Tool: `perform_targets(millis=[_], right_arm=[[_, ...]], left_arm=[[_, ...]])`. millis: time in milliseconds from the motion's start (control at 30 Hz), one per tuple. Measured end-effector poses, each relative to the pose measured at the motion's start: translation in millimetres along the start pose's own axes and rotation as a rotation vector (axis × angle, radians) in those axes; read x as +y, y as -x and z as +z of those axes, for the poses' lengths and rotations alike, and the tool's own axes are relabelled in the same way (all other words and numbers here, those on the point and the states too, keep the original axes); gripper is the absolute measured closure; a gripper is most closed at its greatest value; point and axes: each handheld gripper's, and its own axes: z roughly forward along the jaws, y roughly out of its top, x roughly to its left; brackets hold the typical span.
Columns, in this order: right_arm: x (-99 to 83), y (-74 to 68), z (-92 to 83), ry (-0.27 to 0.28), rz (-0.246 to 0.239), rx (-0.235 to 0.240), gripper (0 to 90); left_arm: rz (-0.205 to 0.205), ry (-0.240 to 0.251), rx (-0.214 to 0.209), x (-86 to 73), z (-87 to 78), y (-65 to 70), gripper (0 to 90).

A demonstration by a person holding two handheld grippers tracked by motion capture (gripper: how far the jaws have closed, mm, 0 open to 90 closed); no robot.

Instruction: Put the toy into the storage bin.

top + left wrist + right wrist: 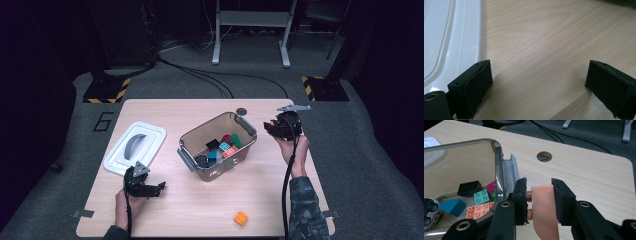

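Right gripper view: right gripper (539, 202) clamped on a pink brick (544, 210).
Held at 3 o'clock of the clear bin (200, 131); left gripper (539, 87) jaws apart, empty.

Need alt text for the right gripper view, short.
The right gripper holds a pale pink building block between its two black jaws, just outside the clear plastic bin. Inside the bin lie coloured blocks and a toy car; the wooden table stretches behind.

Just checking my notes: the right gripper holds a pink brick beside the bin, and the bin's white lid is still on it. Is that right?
Not quite. The high view shows the lid off the bin, lying flat on the table to its left. The rest stands: the right gripper is shut on a pink brick beside the bin.
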Motion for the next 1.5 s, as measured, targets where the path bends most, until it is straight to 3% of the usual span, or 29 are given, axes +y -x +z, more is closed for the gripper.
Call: perform_targets(millis=[833,1500], right_arm=[[34.0,-26.4,-0.4,0.047,-0.070,0.020,66.2],[37.3,-60.8,16.3,0.032,-0.093,0.150,66.3]], left_arm=[[0.000,0.001,0.000,0.0,0.0,0.0,6.8],[0.008,-0.006,-0.001,0.1,-0.4,-0.6,6.8]])
